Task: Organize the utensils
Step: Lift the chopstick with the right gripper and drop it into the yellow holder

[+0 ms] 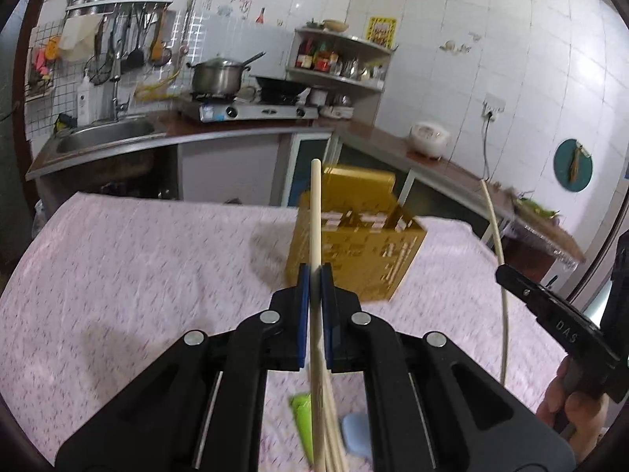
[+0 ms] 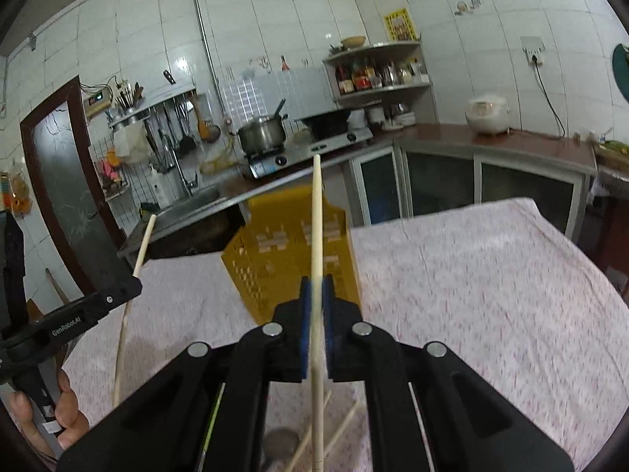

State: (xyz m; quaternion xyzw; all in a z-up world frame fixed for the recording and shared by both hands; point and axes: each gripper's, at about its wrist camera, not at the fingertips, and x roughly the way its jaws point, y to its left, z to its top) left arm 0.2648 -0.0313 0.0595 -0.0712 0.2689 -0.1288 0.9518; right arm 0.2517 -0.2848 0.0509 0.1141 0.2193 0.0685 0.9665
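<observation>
Each gripper is clamped on one pale chopstick: the left gripper pinches its chopstick between blue pads, and the right gripper does the same with its own chopstick. Both sticks point up, raised above the cloth-covered surface. One yellow perforated utensil holder stands on that surface just beyond the grippers. At least two more chopsticks lie on the cloth below.
</observation>
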